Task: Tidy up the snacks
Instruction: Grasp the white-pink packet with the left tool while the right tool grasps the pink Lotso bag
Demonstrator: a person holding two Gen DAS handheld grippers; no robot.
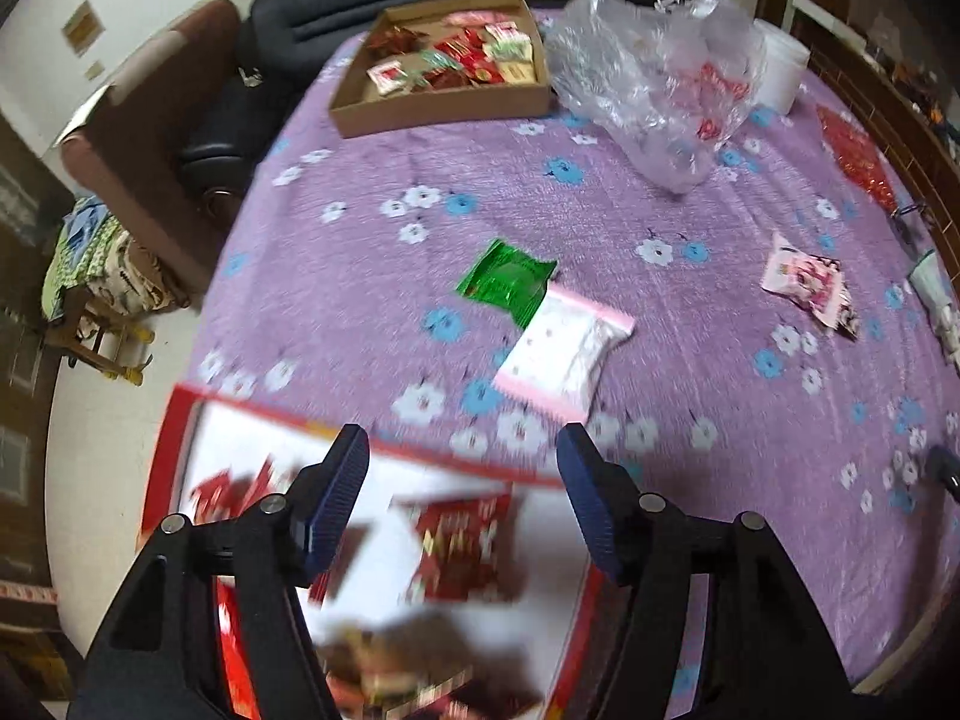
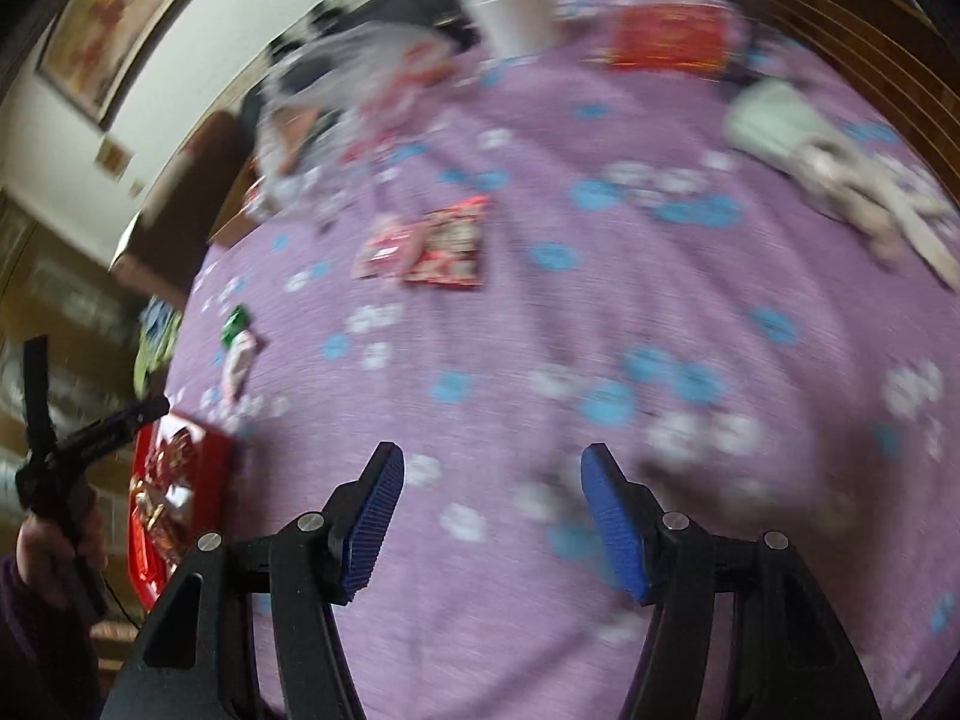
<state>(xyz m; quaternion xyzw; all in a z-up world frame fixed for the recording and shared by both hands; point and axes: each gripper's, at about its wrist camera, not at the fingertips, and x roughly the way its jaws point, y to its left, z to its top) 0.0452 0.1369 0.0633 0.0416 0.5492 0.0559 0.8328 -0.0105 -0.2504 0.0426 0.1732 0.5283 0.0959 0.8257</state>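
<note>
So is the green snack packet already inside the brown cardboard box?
No, the green snack packet lies on the purple cloth beside a white packet, well short of the cardboard box.

Left gripper (image 1: 462, 450): black angular frame arms with triangular cut-outs, two round silver screw heads on each arm. The fingers (image 1: 336, 498) carry dark blue ribbed pads.

Right gripper (image 2: 492, 468): same build, black arms, silver screws at 7 and 5 o'clock of the view, brighter blue ribbed pads (image 2: 372, 522).

In the right wrist view, at 9 o'clock, a hand (image 2: 54, 546) grips a black handle with faint lettering; thin black cable below it; dark purple sleeve (image 2: 24, 630).
</note>
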